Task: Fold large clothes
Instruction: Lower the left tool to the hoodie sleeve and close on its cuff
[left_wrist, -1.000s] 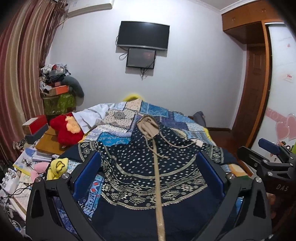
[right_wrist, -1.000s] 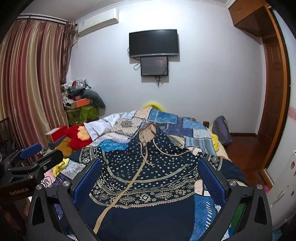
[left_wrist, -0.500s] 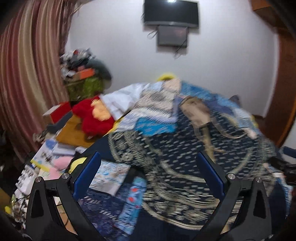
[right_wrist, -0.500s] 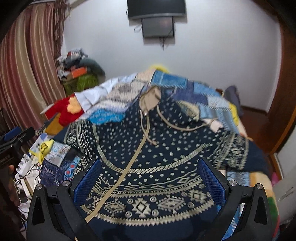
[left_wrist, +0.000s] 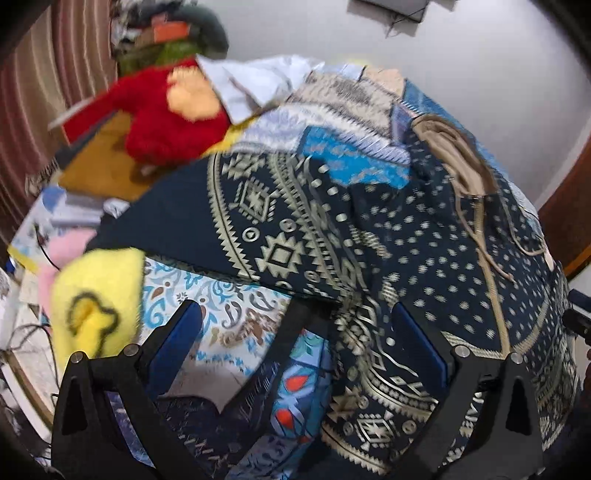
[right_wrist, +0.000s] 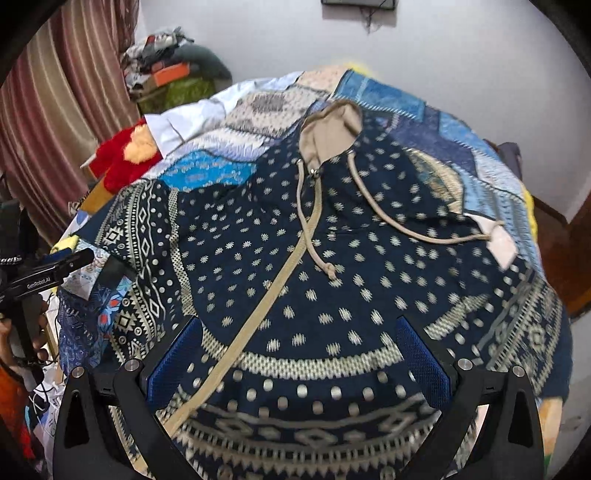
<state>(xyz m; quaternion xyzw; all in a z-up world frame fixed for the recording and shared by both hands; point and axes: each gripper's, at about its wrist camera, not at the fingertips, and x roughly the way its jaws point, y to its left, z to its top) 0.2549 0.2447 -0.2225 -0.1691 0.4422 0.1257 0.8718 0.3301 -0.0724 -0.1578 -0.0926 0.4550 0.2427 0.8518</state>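
A large navy hooded garment (right_wrist: 332, 280) with cream dots and bands lies spread flat on the bed, its beige hood (right_wrist: 328, 133) at the far end and a beige zipper strip (right_wrist: 273, 295) down the front. My right gripper (right_wrist: 297, 350) is open and empty above the lower front. My left gripper (left_wrist: 295, 339) is open and empty, low over the garment's left sleeve (left_wrist: 236, 229) and side hem. The left gripper also shows at the left edge of the right wrist view (right_wrist: 44, 273).
A patchwork bedspread (right_wrist: 424, 122) covers the bed. Left of the bed are a red plush toy (left_wrist: 166, 114), a yellow plush (left_wrist: 96, 302), books and cables. A curtain (right_wrist: 48, 110) hangs at the left, a wooden door (right_wrist: 576, 251) at the right.
Both grippers have dropped and tilted down toward the garment. The left one has swung left to the sleeve side; the right one has come closer over the garment's front.
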